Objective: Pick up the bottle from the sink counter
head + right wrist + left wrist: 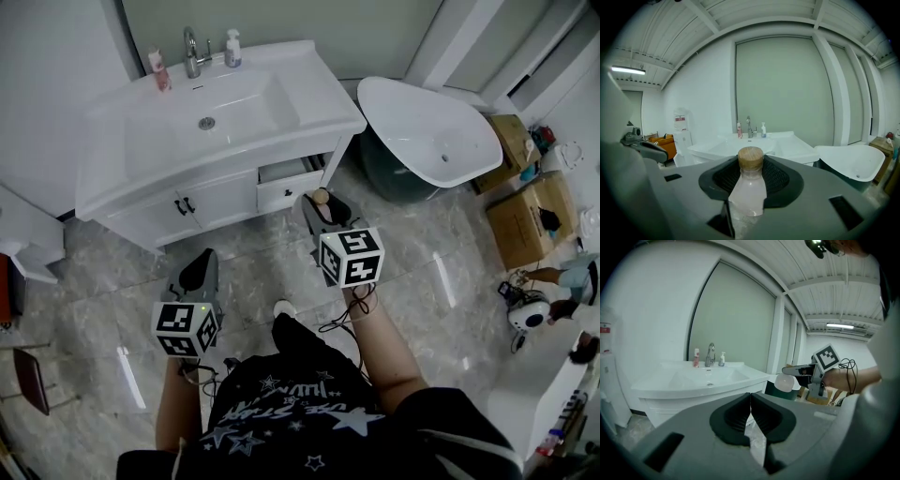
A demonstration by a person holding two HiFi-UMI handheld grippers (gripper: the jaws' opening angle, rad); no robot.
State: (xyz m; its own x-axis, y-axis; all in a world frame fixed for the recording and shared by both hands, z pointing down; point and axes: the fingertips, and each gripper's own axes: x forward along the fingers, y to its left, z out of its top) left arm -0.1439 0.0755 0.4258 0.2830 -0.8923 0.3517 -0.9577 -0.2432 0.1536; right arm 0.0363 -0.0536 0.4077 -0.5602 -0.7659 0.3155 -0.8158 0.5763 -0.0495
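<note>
A clear, pale bottle with a wooden cap stands upright between the dark pads of my right gripper, which is shut on it. In the head view the bottle's cap shows just in front of the white sink counter, near its open drawer. My left gripper hangs lower left over the floor; its jaws are shut with nothing between them. The left gripper view also catches the right gripper holding the bottle out to the right.
On the counter's back edge stand a pink bottle, a faucet and a white pump bottle. A white bathtub sits to the right, with cardboard boxes beyond it. The grey tiled floor lies below.
</note>
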